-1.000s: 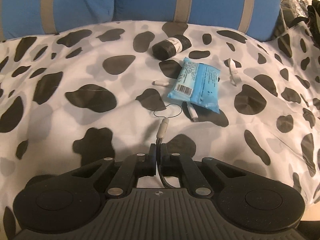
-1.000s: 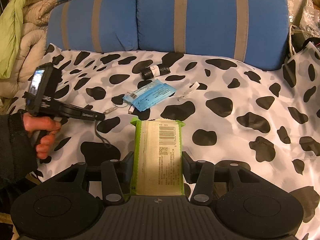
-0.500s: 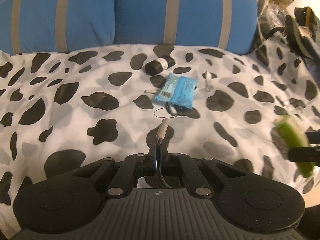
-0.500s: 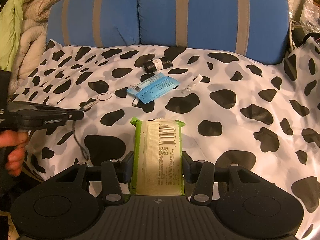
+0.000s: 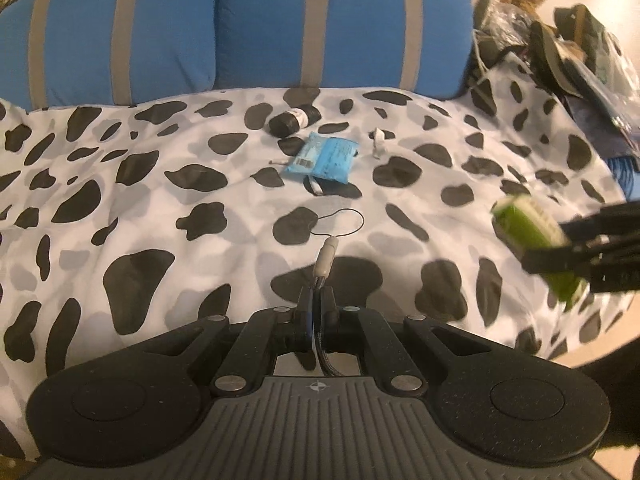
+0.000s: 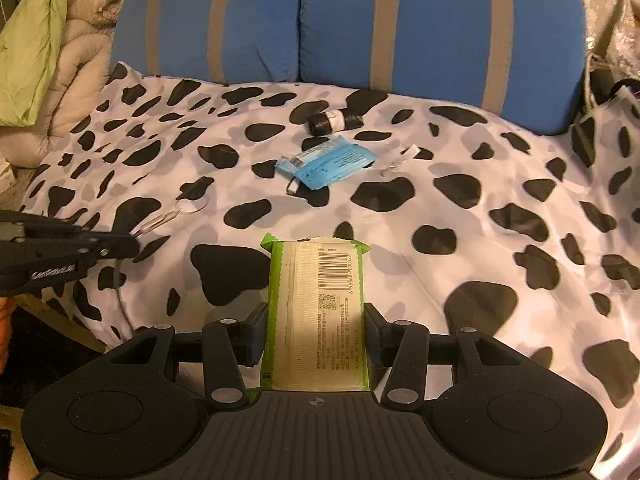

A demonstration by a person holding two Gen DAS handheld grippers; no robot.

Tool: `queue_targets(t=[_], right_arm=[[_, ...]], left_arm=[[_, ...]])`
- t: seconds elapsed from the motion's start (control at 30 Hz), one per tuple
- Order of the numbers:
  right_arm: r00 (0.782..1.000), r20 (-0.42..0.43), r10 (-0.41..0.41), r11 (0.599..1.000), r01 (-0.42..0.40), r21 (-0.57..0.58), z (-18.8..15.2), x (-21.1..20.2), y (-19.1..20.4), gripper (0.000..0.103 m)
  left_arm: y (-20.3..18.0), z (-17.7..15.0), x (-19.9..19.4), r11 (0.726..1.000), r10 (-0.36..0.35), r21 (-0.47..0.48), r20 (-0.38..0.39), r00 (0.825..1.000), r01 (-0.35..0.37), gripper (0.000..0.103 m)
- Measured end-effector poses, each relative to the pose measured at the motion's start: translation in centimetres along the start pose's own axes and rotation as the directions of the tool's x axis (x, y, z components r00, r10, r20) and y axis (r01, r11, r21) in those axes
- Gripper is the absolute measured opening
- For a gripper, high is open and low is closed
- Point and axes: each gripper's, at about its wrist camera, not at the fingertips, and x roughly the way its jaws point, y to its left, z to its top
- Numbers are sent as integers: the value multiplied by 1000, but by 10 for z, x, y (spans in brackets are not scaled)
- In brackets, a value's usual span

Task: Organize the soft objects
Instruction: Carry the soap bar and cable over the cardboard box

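My right gripper (image 6: 316, 332) is shut on a green tissue pack (image 6: 318, 312) and holds it above the cow-print bed cover; the pack also shows at the right of the left wrist view (image 5: 532, 236). My left gripper (image 5: 317, 300) is shut on a thin cord with a beige toggle (image 5: 326, 260) and a black wire loop (image 5: 340, 222); it also shows at the left of the right wrist view (image 6: 132, 240). A blue tissue pack (image 5: 324, 156) (image 6: 328, 162) and a black roll (image 5: 292, 120) (image 6: 334, 120) lie further back on the cover.
Two blue pillows with grey stripes (image 6: 400, 28) stand at the back. Green and beige quilts (image 6: 40, 60) pile at the left. Bags and clutter (image 5: 560, 48) sit at the right. Small white bits (image 5: 378, 142) lie by the blue pack. The bed edge (image 5: 600, 344) is at lower right.
Both grippers have pulled back from the blue pack toward the bed's near edge. The left one still holds the cord, and the right one still holds the green pack.
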Motion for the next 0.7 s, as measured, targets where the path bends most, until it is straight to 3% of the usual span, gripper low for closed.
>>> queue_targets(t=[0.27,0.7], right_arm=[[1000,-9,-15,1000,15,4,-21,-12,11,51],[998,-52,22,999,-24,-37,-47,-19,45,51]], left_arm=[[-6,-19,-19,999,-50,4,-1,999,50,4],[-17,-64,-45,991,-127,38,-74,989,130,4]])
